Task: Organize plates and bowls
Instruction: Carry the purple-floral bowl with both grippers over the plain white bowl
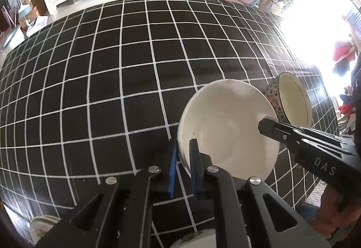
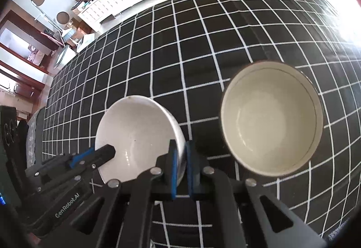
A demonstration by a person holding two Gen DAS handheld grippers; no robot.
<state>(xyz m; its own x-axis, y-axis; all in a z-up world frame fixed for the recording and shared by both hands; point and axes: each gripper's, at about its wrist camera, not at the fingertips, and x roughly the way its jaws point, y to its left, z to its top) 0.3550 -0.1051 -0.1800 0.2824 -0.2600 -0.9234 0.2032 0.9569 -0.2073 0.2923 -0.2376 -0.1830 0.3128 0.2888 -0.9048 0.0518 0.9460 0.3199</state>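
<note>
**Two grippers pinch one white bowl from opposite sides**

Two grippers hold the same white bowl (image 1: 227,128) on a black cloth (image 1: 112,90) with a white grid. The left gripper (image 1: 183,157) has its blue pads pressed on the bowl's near-left rim, one pad inside, one outside. The right gripper (image 2: 180,162) pinches the rim on the opposite side in the same way; in the left view its dark finger lies across the bowl's right edge. No earlier picture shows how the jaws got there, but both are drawn nearly together on the thin wall.

The bowl appears tilted, though whether it is clear of the cloth I cannot tell through the fisheye.

Just to its right sits a patterned bowl (image 2: 271,119), cream inside with flowers on its outer wall, upright and free of both grippers. A stack of plates (image 1: 41,226) peeks in at the left view's bottom-left corner. A hand (image 1: 334,209) grips the right tool's handle.
</note>
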